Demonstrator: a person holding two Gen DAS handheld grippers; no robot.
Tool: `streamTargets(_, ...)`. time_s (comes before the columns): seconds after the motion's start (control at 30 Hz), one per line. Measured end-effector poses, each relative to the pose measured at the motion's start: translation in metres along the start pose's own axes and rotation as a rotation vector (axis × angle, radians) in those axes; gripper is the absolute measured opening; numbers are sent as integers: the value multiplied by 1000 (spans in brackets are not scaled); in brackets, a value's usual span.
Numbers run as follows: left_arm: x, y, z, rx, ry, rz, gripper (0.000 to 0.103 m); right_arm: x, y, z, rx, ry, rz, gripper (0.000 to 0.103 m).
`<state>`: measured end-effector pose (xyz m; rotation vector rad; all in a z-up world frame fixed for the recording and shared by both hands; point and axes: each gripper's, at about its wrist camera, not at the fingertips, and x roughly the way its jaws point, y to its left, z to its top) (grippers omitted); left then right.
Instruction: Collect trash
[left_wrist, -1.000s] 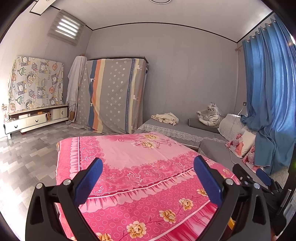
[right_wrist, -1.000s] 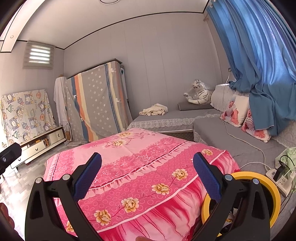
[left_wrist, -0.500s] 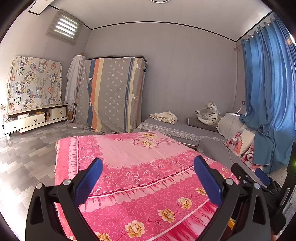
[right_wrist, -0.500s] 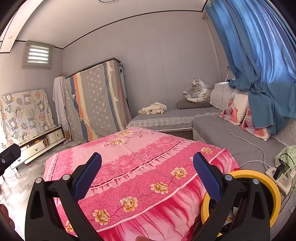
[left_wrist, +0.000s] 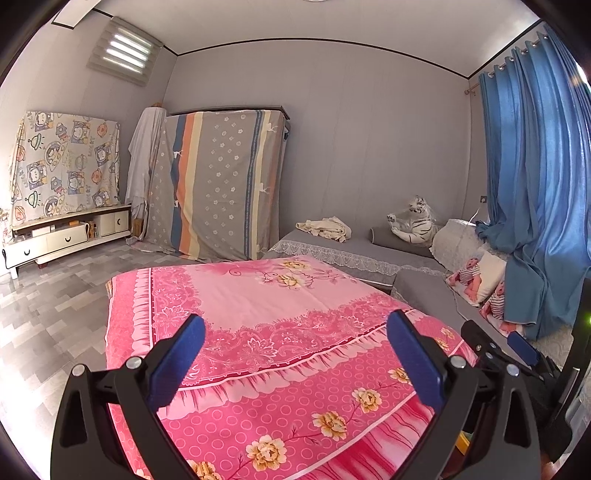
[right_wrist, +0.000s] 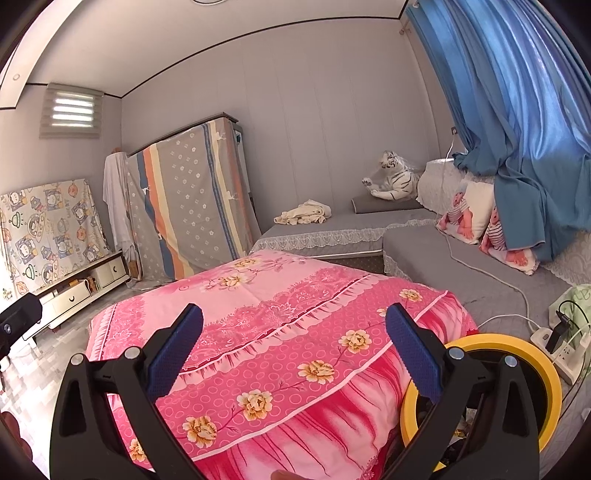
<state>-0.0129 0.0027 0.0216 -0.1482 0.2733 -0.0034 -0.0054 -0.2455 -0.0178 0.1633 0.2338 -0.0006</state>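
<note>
Pink floral cloth (left_wrist: 280, 332) covers a low table, gray sofa (right_wrist: 424, 240) behind, blue curtain (right_wrist: 517, 110) at right. Yellow-rimmed bin (right_wrist: 546, 373) sits by table's right corner; contents unclear, maybe trash. Left tongs (left_wrist: 295, 354) & right tongs (right_wrist: 295, 347) both wide open, holding nothing, above the cloth.

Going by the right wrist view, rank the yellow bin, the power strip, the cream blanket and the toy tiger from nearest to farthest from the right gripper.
1. Yellow bin, just behind the right finger.
2. Power strip, on the floor, far right.
3. Cream blanket, on the grey couch beyond the pink cover.
4. Toy tiger, back corner by the wall.
</note>
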Motion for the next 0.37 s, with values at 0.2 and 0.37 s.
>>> streamTargets(0.2, -1, -1, 1, -4, -3, -7, 95, 0, -1, 1, 2, 4, 0, 95)
streamTargets(0.37, -1, -2, 1, -1, 2, -11, 95, 0, -1, 2, 2, 4, 1, 94)
